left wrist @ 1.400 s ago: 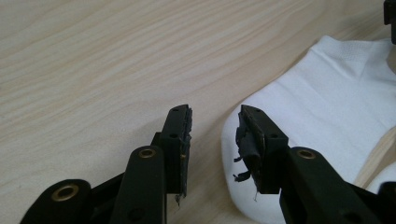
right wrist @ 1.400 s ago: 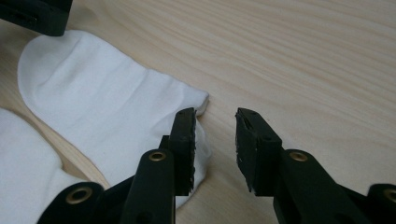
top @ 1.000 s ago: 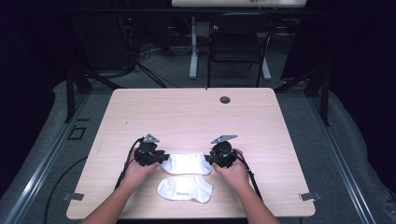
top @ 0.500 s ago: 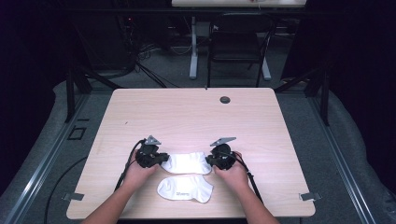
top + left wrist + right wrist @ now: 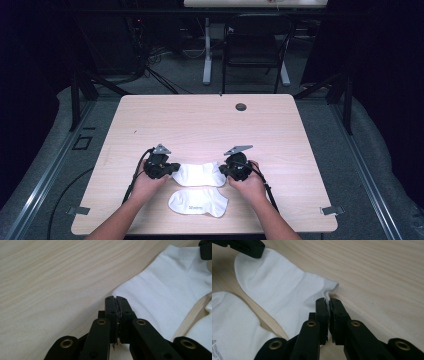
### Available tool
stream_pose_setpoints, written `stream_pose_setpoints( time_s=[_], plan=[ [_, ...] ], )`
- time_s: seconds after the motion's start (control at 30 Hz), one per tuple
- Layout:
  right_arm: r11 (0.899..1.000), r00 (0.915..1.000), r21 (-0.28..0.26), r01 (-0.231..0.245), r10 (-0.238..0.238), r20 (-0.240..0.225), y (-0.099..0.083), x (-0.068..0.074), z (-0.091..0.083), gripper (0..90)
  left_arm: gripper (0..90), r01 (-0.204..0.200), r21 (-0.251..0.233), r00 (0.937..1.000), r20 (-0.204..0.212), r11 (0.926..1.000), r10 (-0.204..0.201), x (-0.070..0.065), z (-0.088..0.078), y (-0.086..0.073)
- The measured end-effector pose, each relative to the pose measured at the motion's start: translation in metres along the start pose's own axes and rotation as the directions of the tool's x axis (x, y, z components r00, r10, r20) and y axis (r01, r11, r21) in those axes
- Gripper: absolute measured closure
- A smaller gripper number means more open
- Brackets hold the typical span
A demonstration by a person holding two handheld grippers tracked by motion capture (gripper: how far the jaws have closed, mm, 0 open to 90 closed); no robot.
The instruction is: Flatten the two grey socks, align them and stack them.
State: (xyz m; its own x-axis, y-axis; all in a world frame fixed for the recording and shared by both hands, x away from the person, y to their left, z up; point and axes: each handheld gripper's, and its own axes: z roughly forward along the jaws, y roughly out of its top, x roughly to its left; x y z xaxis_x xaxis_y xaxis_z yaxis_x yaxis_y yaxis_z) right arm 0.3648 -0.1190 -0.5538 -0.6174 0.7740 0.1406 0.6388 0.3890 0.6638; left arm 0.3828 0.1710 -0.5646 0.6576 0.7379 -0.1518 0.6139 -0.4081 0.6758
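Lying flat between the two tongs, the upper white sock [image 5: 200, 173] is a soft knit with a ribbed cuff. The left gripper [image 5: 116, 299] has just closed, clenched on its rounded toe edge; the right gripper [image 5: 329, 300] has just closed, pinching a fold at its cuff end. A second white sock [image 5: 197, 201] lies just beside them on the pale wood-grain table [image 5: 210, 125].
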Motion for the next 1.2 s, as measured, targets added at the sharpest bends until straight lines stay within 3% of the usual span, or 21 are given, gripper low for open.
stream_pose_setpoints(
  time_s=[0.3,0.83,1.03,1.2],
  plan=[
    [1.0,0.9998,-0.025,-0.016,0.016,-0.006,0.008,-0.003,-0.008,86.1,88.9,0.025,-0.037,0.9996,0.013,0.999,-0.024,0.002,-0.008,0.003],
    [0.999,0.9993,-0.035,0.024,-0.025,-0.026,0.011,0.011,-0.029,86.1,88.9,-0.025,-0.061,0.9989,0.039,0.9978,0.028,-0.01,-0.032,0.001],
    [0.998,0.9975,-0.026,0.059,-0.06,-0.037,0.005,0.02,-0.041,86.1,88.9,-0.051,-0.065,0.9975,0.047,0.9966,0.054,-0.017,-0.042,-0.003],
    [0.997,0.9966,-0.041,0.061,-0.063,-0.054,-0.002,0.028,-0.047,86.1,88.9,-0.063,-0.071,0.9965,0.05,0.9955,0.066,-0.024,-0.046,-0.01]
  ],
)
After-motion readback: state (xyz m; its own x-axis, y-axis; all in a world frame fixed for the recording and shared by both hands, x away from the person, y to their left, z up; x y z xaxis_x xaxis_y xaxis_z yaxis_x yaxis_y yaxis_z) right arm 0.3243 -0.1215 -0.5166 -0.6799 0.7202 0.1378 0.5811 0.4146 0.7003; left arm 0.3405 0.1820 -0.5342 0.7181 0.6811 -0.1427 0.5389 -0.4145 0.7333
